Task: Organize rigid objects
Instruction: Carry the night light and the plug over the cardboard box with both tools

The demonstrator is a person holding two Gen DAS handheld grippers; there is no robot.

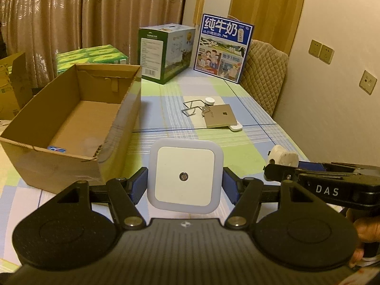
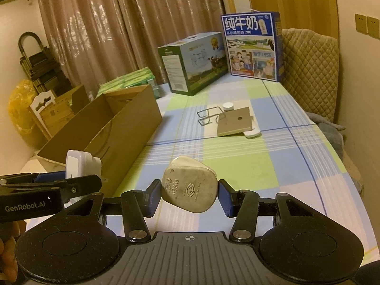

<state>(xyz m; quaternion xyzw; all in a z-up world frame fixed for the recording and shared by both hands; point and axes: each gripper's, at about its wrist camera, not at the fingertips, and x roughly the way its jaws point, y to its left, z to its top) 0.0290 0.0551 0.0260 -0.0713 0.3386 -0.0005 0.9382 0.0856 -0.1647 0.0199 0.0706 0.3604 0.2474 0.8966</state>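
My left gripper (image 1: 185, 185) is shut on a square white night light (image 1: 184, 175), held above the checked tablecloth. My right gripper (image 2: 189, 196) is shut on a worn white fused plug (image 2: 190, 186). Each gripper shows at the edge of the other's view: the plug (image 1: 283, 158) at the right, the night light (image 2: 79, 163) at the left. An open cardboard box (image 1: 71, 123) stands to the left, with a small blue item (image 1: 56, 149) at its near end. Farther along the table lie a wire rack (image 1: 192, 107), a grey square plate (image 1: 220, 116) and two small white pieces (image 1: 210, 100).
A green-and-white carton (image 1: 166, 52) and a blue milk carton (image 1: 223, 47) stand at the table's far end, with green packs (image 1: 92, 57) behind the cardboard box. A quilted chair (image 1: 263, 76) stands by the right wall. Curtains hang behind. A hand (image 1: 365, 232) grips the right tool.
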